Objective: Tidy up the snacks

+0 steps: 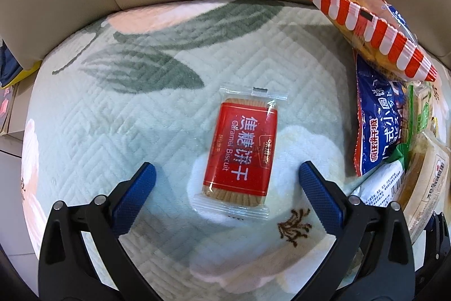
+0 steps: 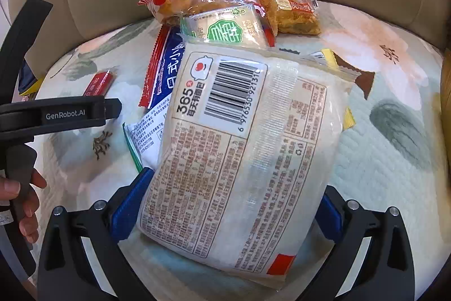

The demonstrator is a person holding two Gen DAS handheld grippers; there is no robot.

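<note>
The left tongs [image 1: 225, 174] are wide open around the red biscuit pack [image 1: 239, 151], which points straight ahead. The right tongs [image 2: 234, 205] hold the white bread bag [image 2: 242, 154].

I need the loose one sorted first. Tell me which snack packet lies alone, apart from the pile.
The red caramel biscuit packet. It lies flat by itself on the quilt, between the open left gripper's fingers, while the others overlap in a heap.

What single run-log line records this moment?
left claw: open over caramel biscuit | right claw: shut on white bread pack
</note>
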